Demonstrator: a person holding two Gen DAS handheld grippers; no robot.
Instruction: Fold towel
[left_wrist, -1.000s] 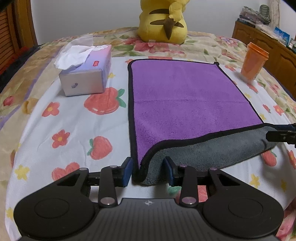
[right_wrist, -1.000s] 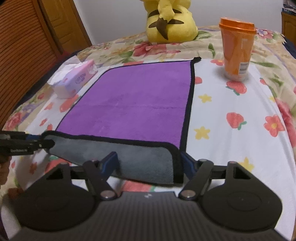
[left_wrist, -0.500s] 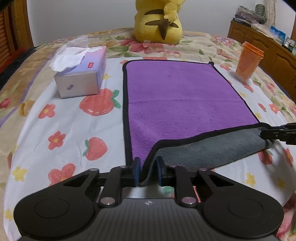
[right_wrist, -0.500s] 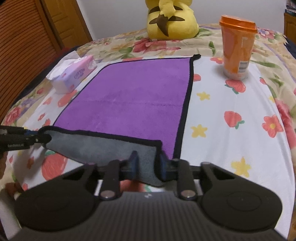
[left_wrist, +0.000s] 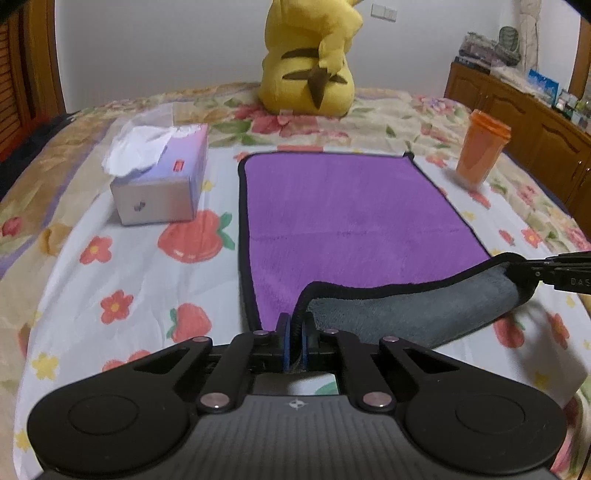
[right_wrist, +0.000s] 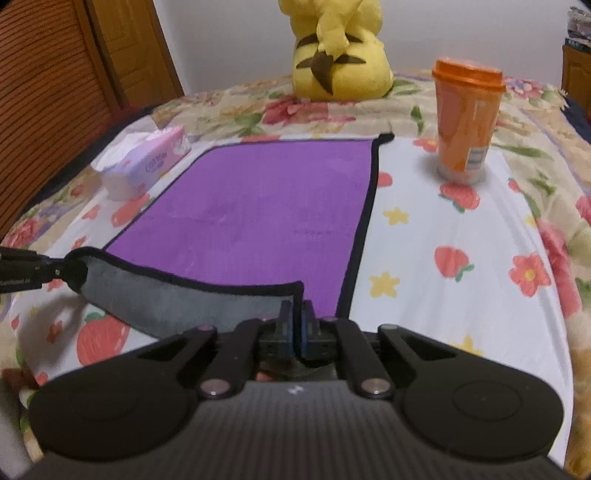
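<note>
A purple towel (left_wrist: 351, 210) with a black hem and grey underside lies on a flowered bedsheet; it also shows in the right wrist view (right_wrist: 258, 210). Its near edge is lifted and turned over, showing the grey side (left_wrist: 406, 314). My left gripper (left_wrist: 294, 334) is shut on the towel's near left corner. My right gripper (right_wrist: 295, 317) is shut on the near right corner. Each gripper shows at the edge of the other's view, the right gripper (left_wrist: 561, 273) in the left wrist view and the left gripper (right_wrist: 22, 271) in the right wrist view.
A tissue box (left_wrist: 162, 184) stands left of the towel. An orange lidded cup (right_wrist: 465, 122) stands to the right of it. A yellow plush toy (left_wrist: 310, 62) sits at the far end of the bed. A wooden cabinet (left_wrist: 524, 122) is at the right.
Both grippers went from open around the towel's near corners to shut on them. The near edge has risen off the bed and moved a little forward.
</note>
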